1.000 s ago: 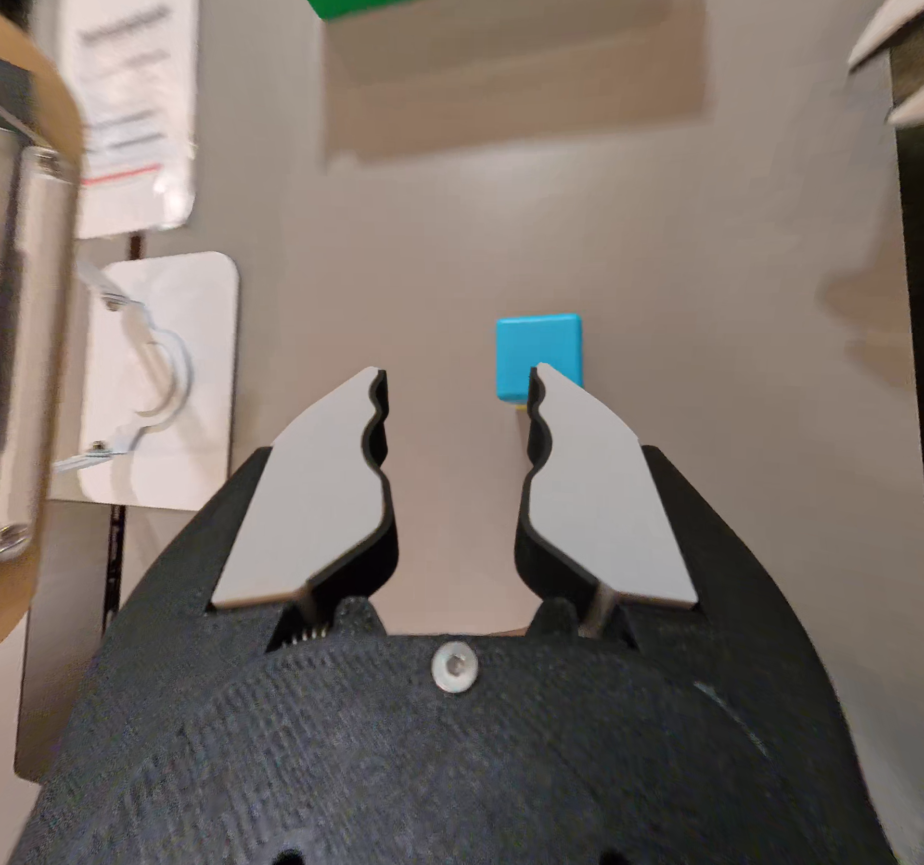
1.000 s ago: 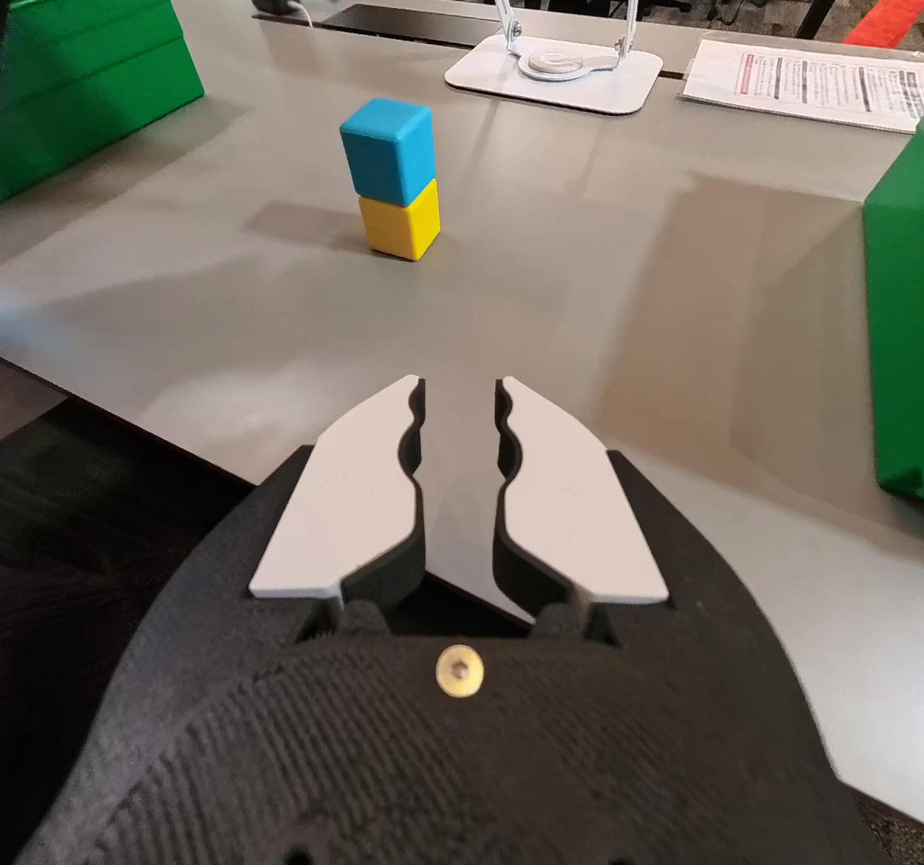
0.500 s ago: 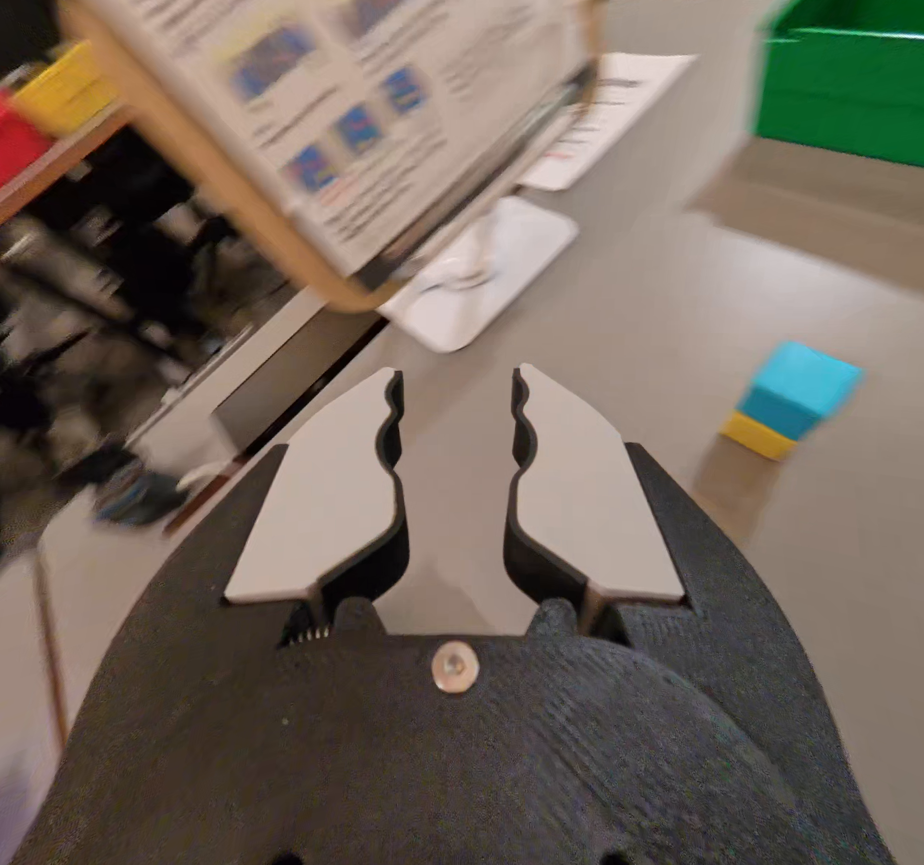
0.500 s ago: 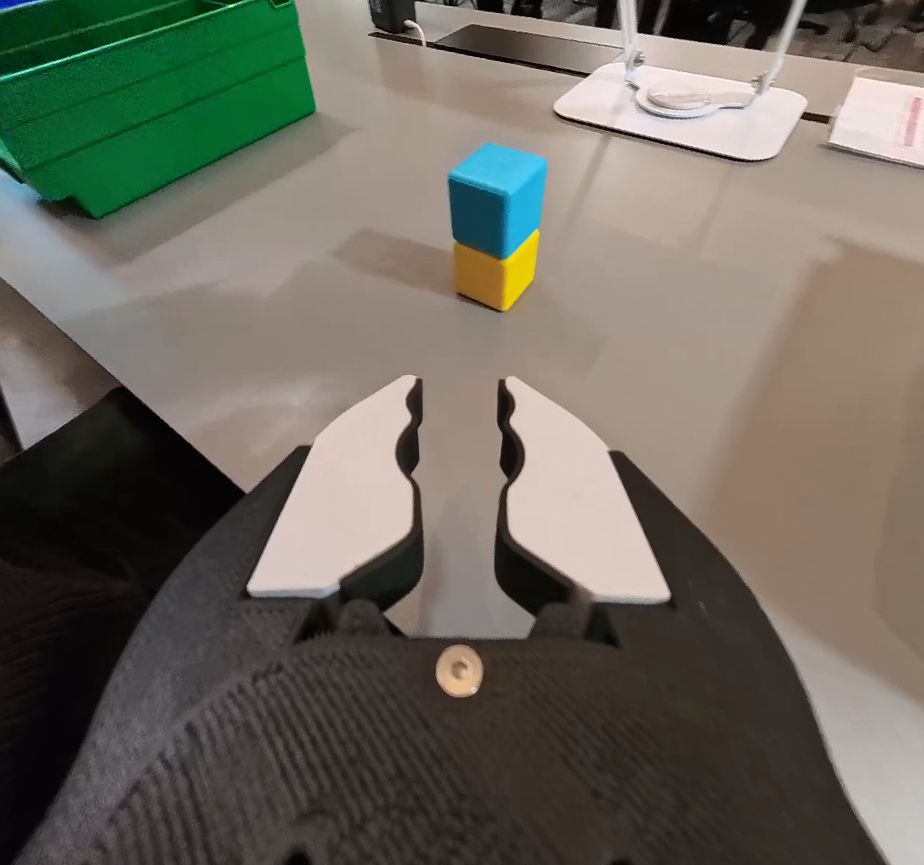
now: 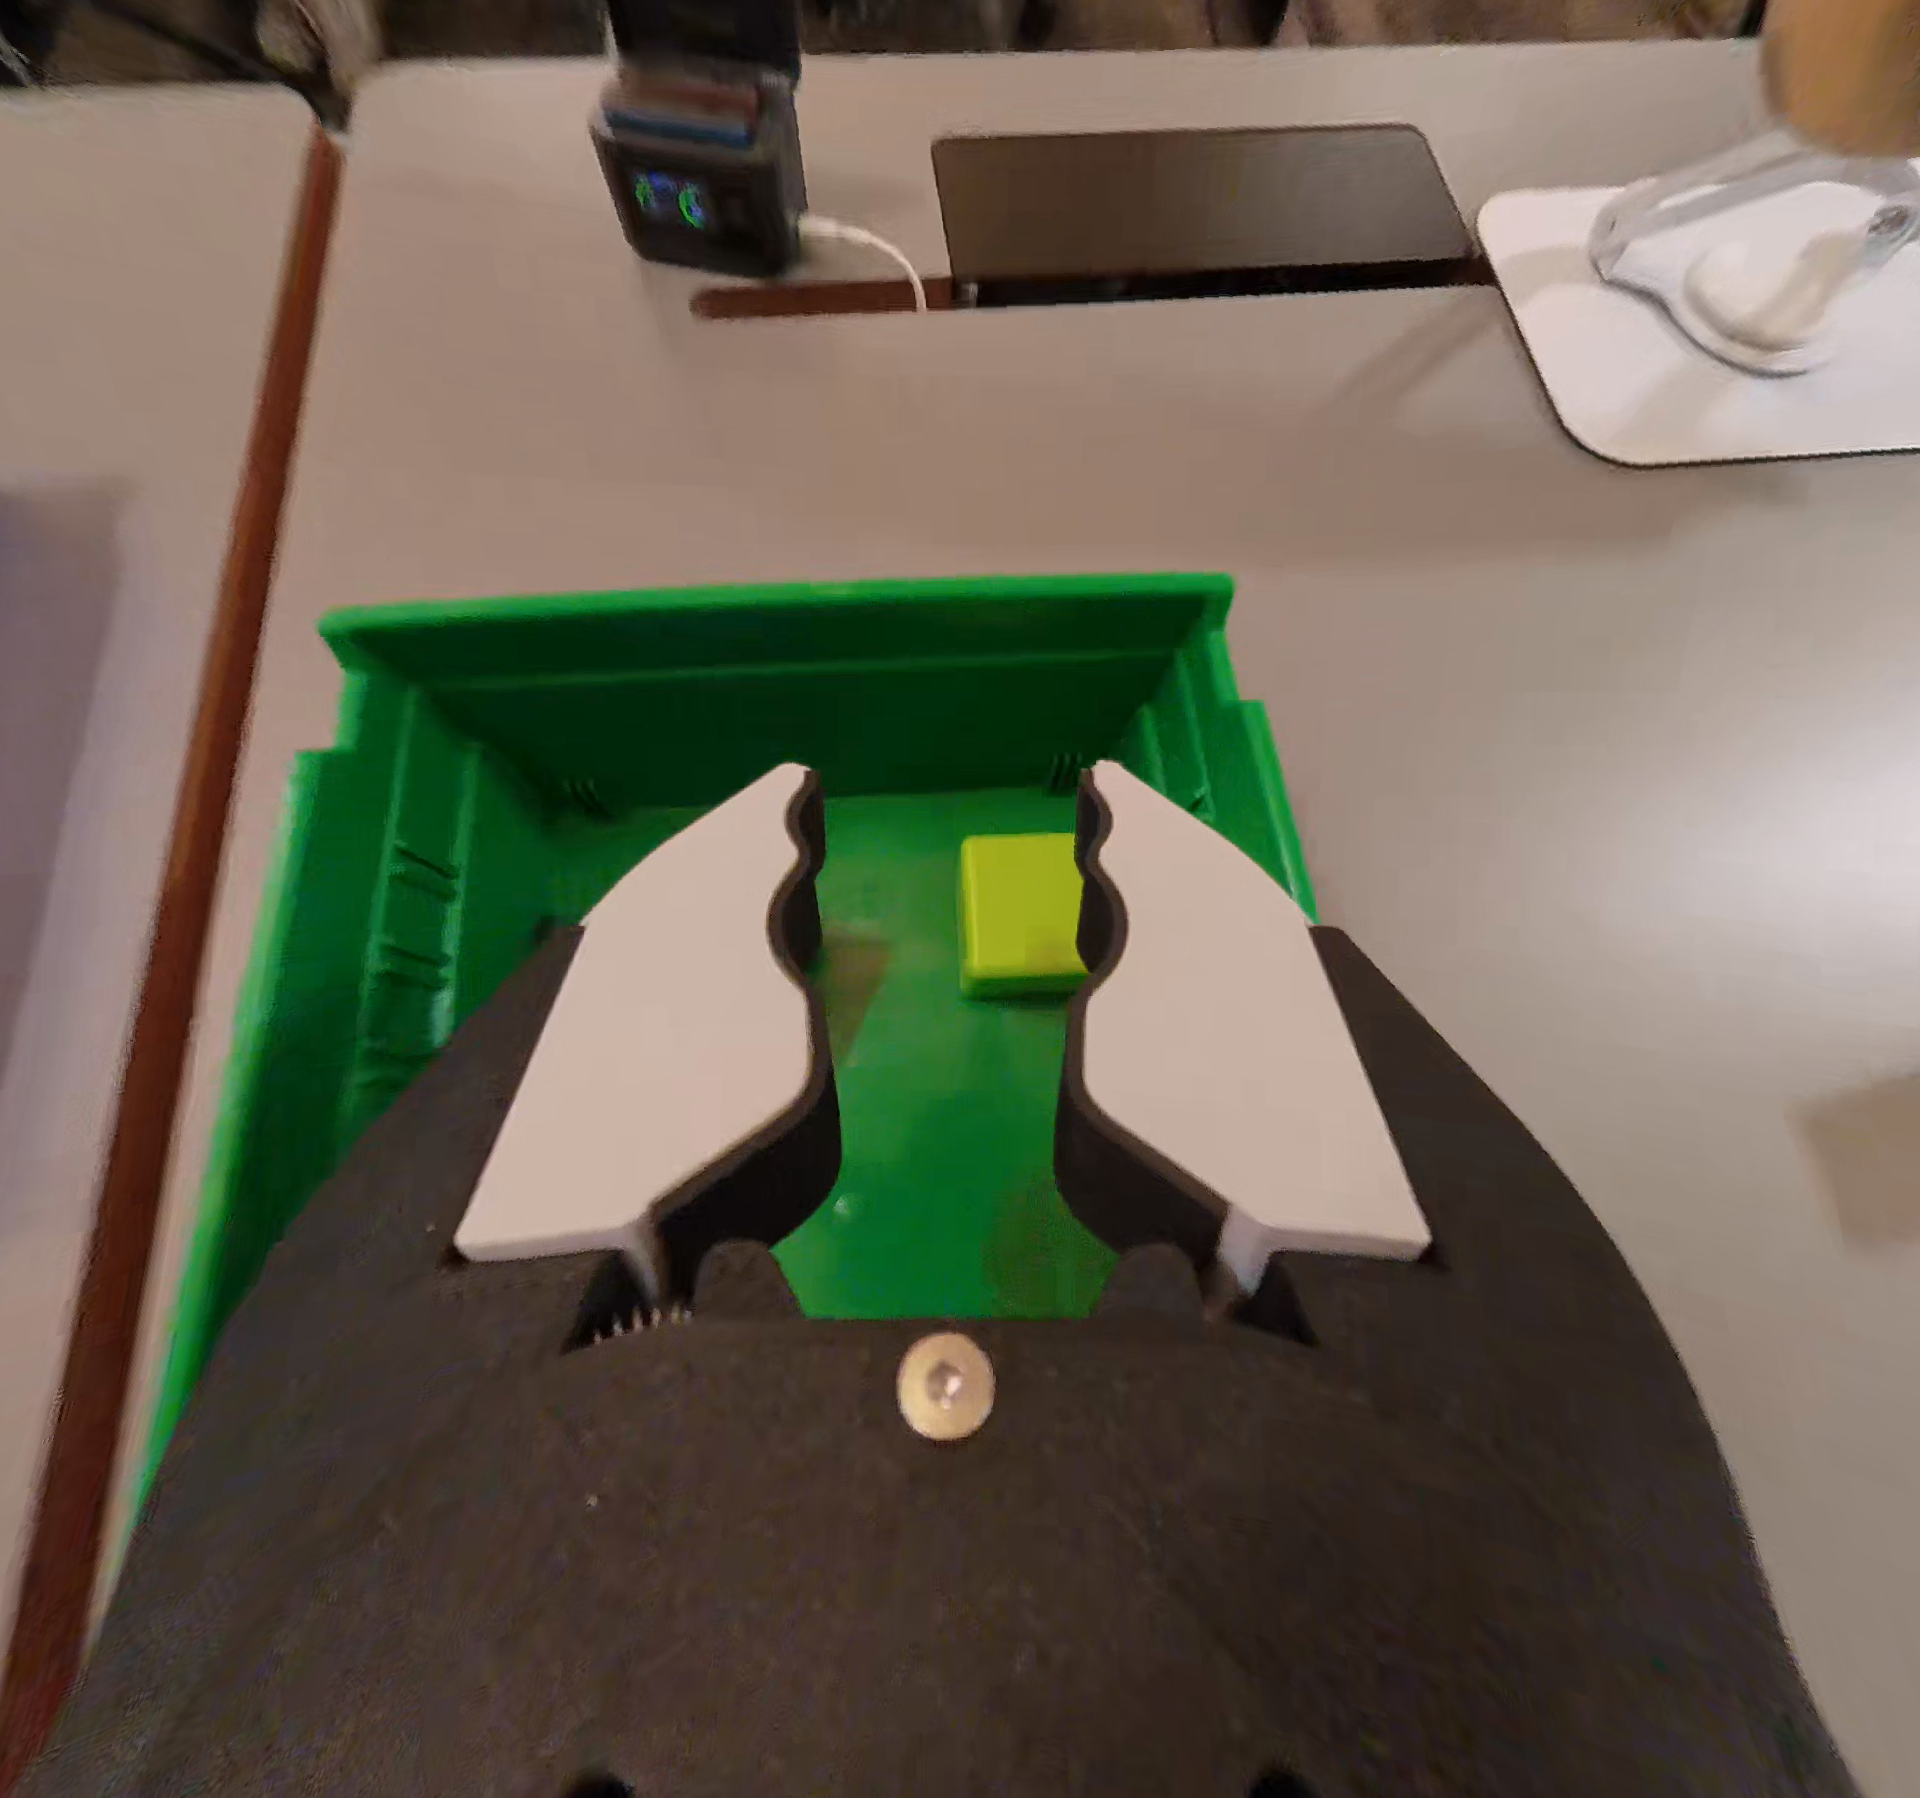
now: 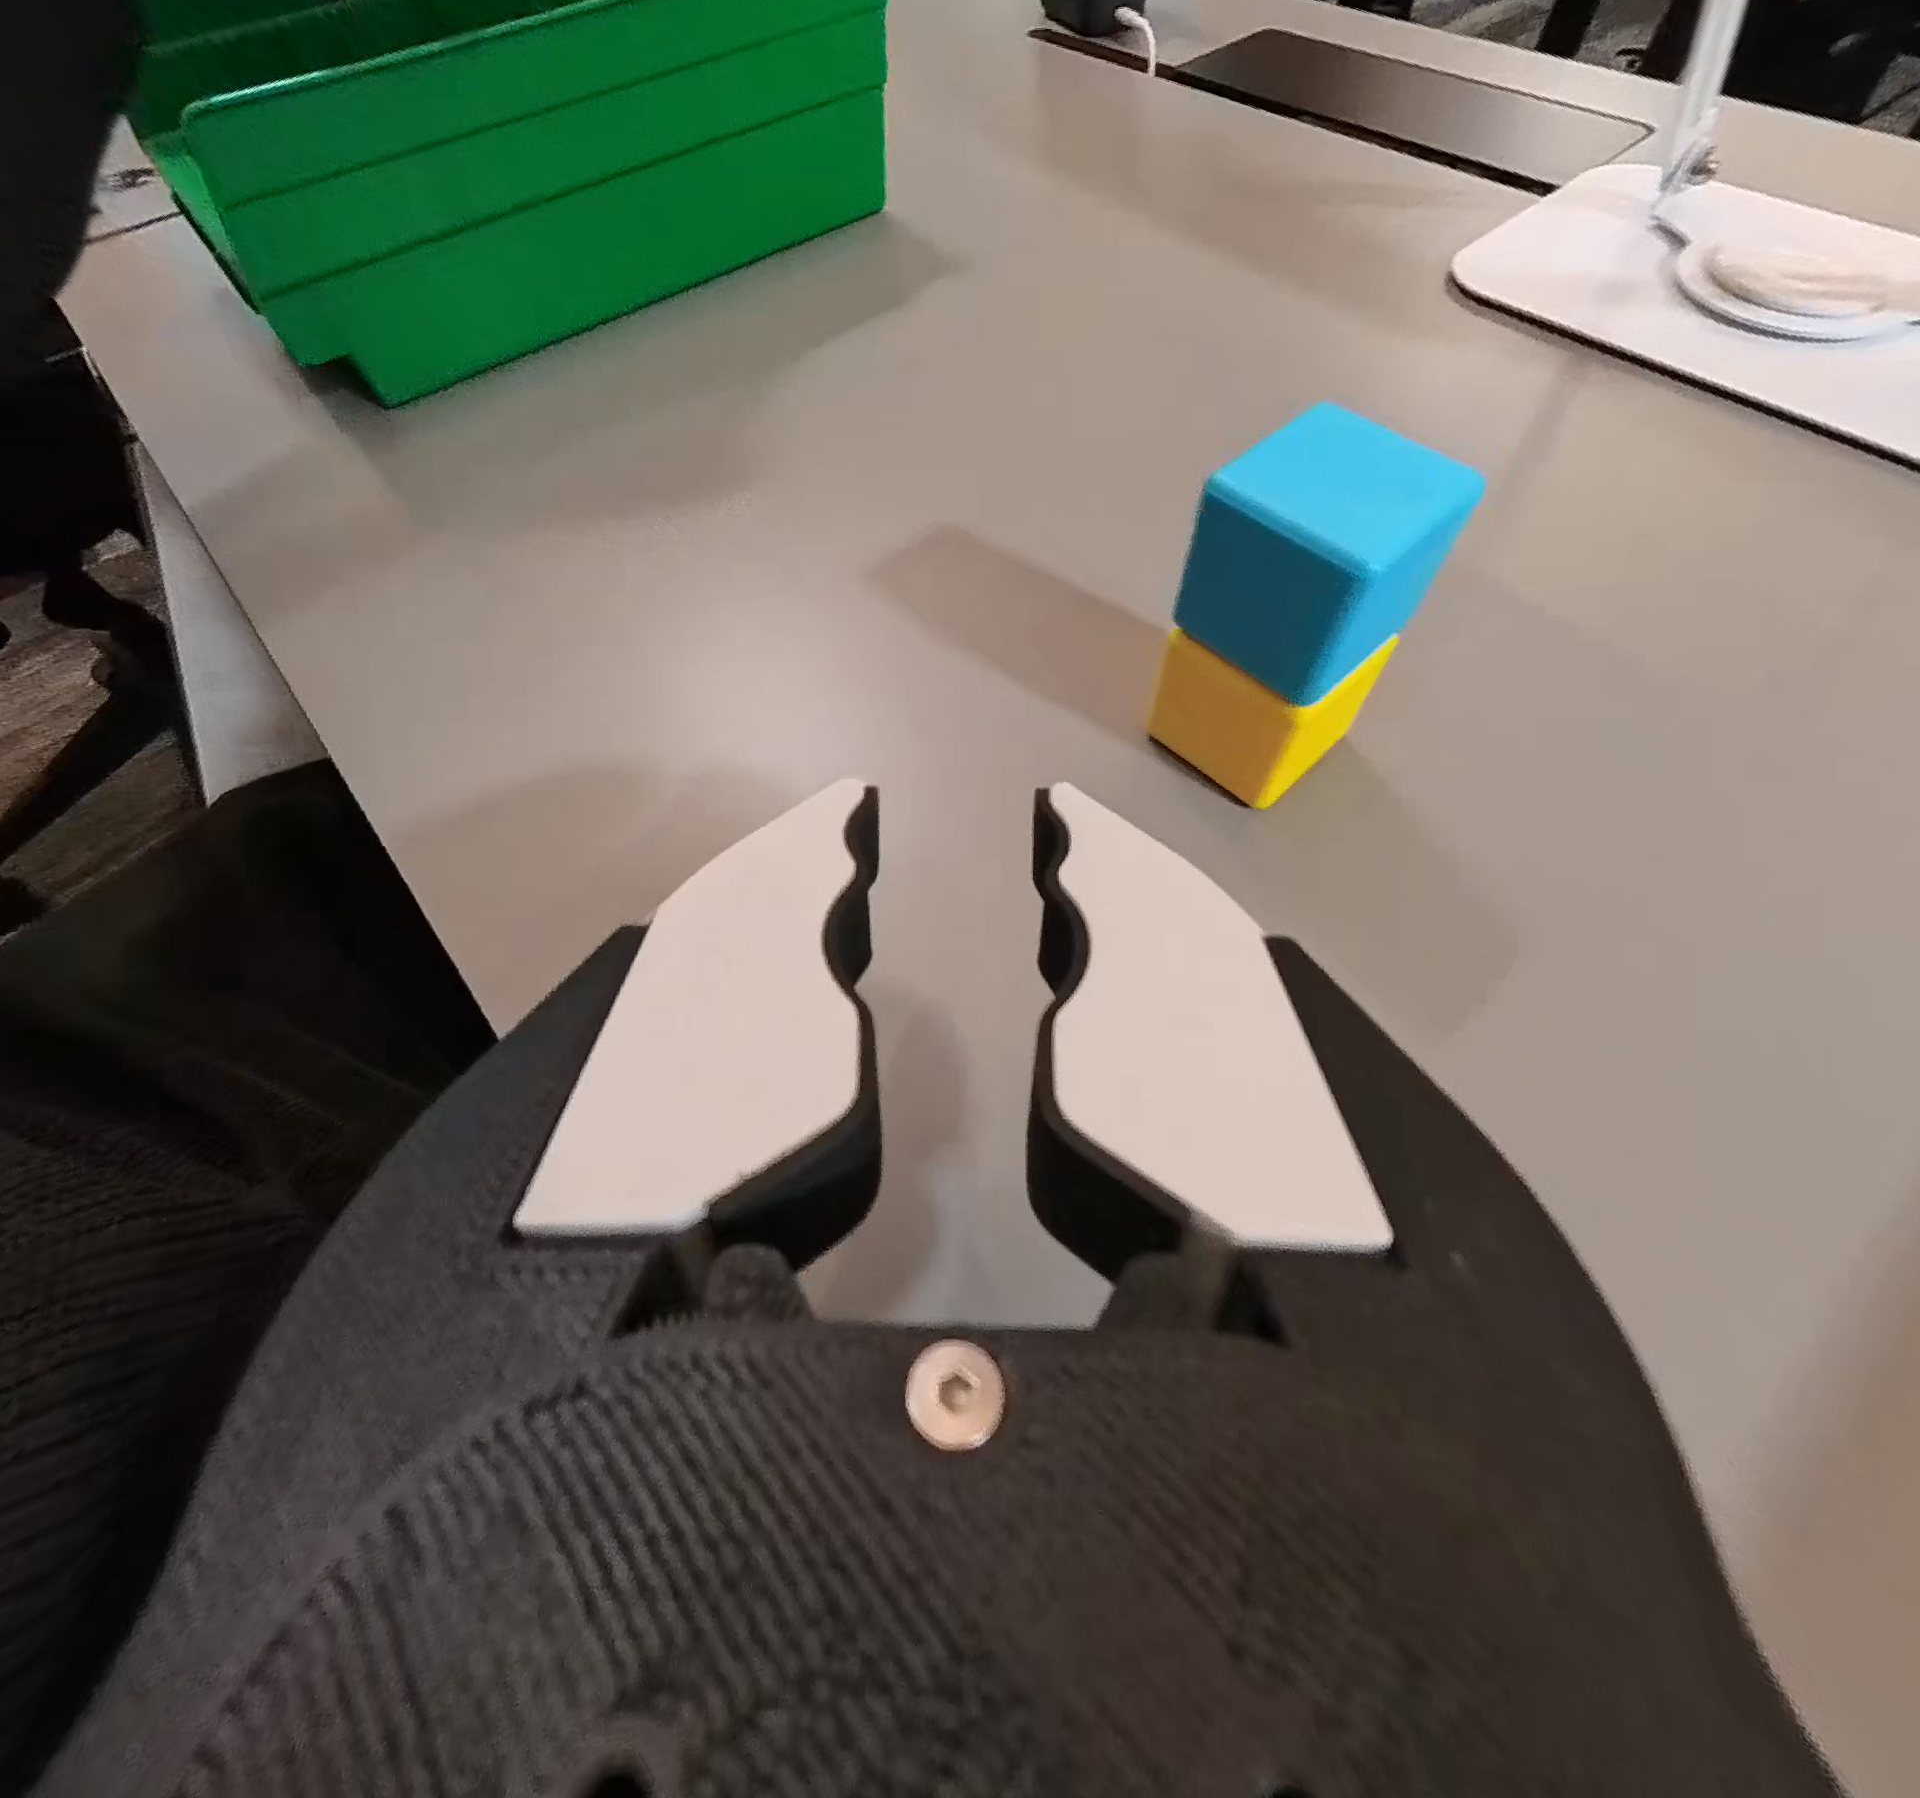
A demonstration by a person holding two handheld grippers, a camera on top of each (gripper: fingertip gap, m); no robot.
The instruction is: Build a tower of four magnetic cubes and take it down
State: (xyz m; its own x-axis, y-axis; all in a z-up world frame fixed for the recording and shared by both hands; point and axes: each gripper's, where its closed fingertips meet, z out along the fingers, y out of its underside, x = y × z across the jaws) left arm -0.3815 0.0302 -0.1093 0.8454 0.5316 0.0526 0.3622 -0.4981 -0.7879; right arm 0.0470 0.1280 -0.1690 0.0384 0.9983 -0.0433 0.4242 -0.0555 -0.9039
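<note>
Lime block [image 5: 1021, 907] in green bin [image 5: 769, 621] on grey table [image 5: 1455, 668], L gripper [image 5: 943, 792] above.

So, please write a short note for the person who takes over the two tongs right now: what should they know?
Left tongs: open, empty, over the green bin, above the lime-green block on its floor, not touching it.
Right tongs: open, empty, above the near part of the grey table.
Blue cube sits on the yellow cube, turned slightly, ahead and to the right of the right tongs.
Done: two cubes stacked. Still in the bin: the lime-green block.
</note>
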